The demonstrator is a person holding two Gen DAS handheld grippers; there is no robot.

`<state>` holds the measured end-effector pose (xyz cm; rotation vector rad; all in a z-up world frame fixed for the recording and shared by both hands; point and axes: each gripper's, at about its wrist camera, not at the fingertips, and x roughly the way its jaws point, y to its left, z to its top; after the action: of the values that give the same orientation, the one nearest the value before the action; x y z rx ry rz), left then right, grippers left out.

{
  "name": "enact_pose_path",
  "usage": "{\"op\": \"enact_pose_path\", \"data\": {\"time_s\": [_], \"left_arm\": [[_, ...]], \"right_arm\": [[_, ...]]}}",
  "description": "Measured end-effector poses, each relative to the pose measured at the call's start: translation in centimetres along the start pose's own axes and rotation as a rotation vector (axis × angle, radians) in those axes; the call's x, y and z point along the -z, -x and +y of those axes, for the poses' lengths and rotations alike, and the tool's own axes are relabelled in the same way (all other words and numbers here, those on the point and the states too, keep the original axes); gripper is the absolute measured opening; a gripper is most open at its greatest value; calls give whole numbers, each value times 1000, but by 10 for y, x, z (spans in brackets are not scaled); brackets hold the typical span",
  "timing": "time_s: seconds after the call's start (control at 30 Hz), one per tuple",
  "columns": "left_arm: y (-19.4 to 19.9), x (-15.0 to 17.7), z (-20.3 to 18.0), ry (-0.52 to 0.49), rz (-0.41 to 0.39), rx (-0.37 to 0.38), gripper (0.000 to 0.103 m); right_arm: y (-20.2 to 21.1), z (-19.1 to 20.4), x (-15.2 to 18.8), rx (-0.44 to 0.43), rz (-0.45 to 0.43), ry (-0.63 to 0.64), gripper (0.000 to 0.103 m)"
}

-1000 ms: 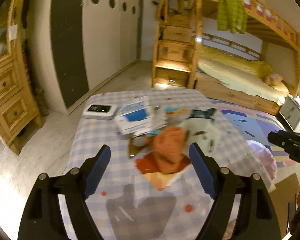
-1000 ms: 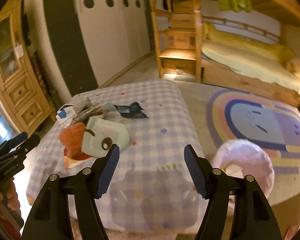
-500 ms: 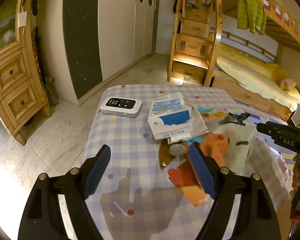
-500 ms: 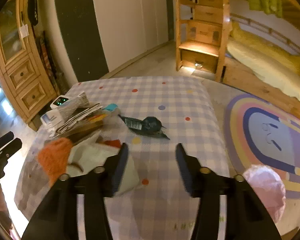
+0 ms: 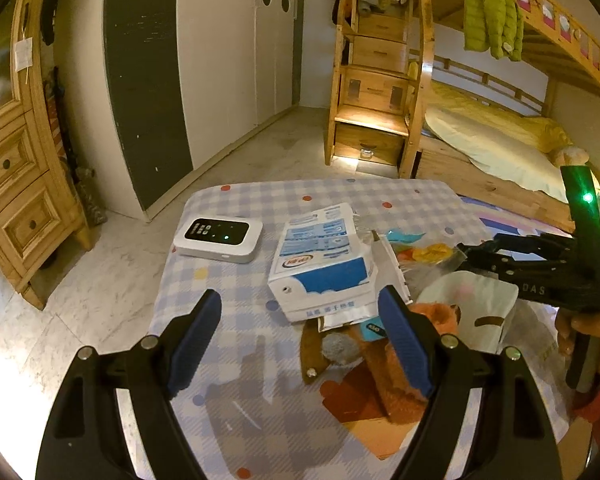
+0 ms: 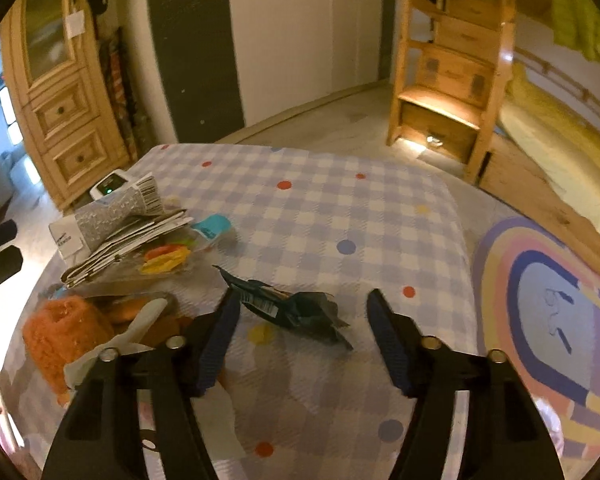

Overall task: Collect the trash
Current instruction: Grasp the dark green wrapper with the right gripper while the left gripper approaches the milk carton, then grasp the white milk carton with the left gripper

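Trash lies on a blue checked tablecloth [image 5: 236, 280]. A flattened blue-and-white milk carton [image 5: 320, 264] lies just beyond my left gripper [image 5: 300, 300], which is open with nothing between its fingers. An orange fuzzy piece [image 5: 436, 316] and paper scraps lie by its right finger. A dark crumpled wrapper [image 6: 296, 310] lies on the tablecloth [image 6: 340, 208] between the fingers of my right gripper [image 6: 303, 300]. Its jaws are closing and the pads do not press on the wrapper. The carton [image 6: 100, 228] and the orange piece [image 6: 60, 332] lie to the left.
A white device [image 5: 218, 238] with a lit screen sits at the table's far left corner. A yellow-orange wrapper [image 6: 164, 258] lies mid-pile. A wooden dresser [image 5: 16, 200] stands left, bunk-bed stairs [image 5: 372, 92] behind, a striped rug [image 6: 548, 300] on the floor at right.
My left gripper has swung left, from over the orange piece to the carton. My right gripper has come forward and down over the dark wrapper, and its jaws have narrowed.
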<state>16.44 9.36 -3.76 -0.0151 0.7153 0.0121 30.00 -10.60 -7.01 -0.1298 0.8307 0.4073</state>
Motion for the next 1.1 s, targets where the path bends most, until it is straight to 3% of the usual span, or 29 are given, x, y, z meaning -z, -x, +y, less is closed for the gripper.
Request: {"op": "enact_pose_path", "data": {"time_s": [0.13,0.27,0.37,0.5,0.63,0.97,1.1], "left_arm": [[0,2,0,-3,8,-3,78],[2,2,1,10,13,9,78],[5,4,0,3,17,9,78],[8,2,1,16,17,22,79],[0,-3,-1,29,29,39,89],[-42,-19,0,81,100,75,88],[-58,-23,3,94,134,89,80]], "right_arm": [[3,1,2,-53,19,32,26],[15,5,8,-82,17,46,11],[32,4,10,-76,-17,12,6],[63,-2,14,-24,-84,-86,3],[91,-1,20,12,-144,-148,3],[115,5,28,62,-197,-157,3],[114,5,28,64,-196,-155,3]]}}
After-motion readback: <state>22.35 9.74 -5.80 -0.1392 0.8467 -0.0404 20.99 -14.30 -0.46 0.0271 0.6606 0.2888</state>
